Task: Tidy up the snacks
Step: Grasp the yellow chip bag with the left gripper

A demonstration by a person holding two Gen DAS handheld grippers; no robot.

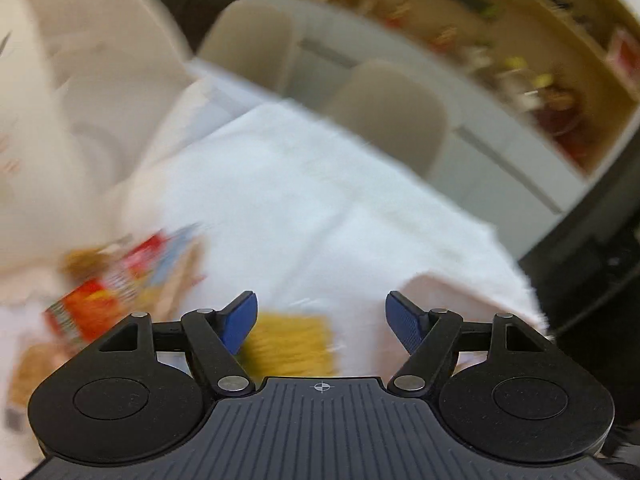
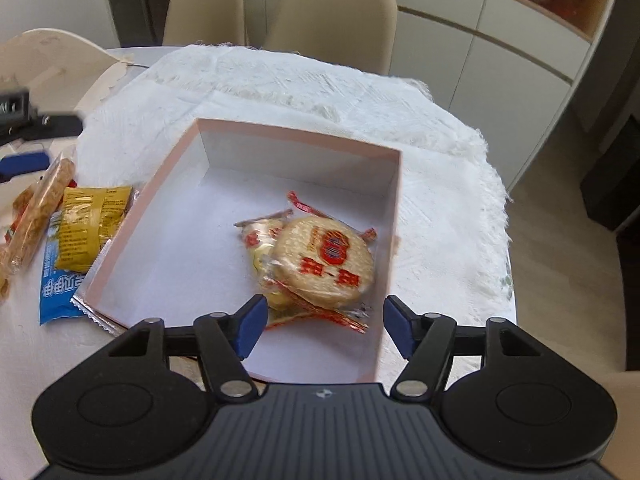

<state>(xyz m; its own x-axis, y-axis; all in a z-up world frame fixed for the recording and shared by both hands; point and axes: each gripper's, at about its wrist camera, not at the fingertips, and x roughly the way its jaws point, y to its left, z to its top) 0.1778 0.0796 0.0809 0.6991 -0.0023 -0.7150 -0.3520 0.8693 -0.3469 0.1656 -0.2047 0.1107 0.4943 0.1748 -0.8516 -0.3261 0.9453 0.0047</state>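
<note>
A pink open box point(image 2: 288, 136) with a white inside sits on the white cloth. In it lie a round rice cracker pack point(image 2: 326, 262) and a smaller wrapped snack point(image 2: 262, 240) under it. My right gripper point(image 2: 324, 326) is open and empty just above the box's near side. Left of the box lie a yellow packet point(image 2: 90, 228), a blue packet point(image 2: 56, 292) and a clear-wrapped brown bar point(image 2: 40, 216). The left wrist view is blurred. My left gripper point(image 1: 320, 322) is open and empty above a yellow packet point(image 1: 290, 346), with red snack packs point(image 1: 104, 296) to its left and the box corner point(image 1: 448, 300) to its right.
The white cloth point(image 2: 440, 184) covers a round table. Beige chairs point(image 2: 336, 16) stand at the far side, with cabinets and shelves behind. The left gripper's finger point(image 2: 24, 160) shows at the left edge of the right wrist view.
</note>
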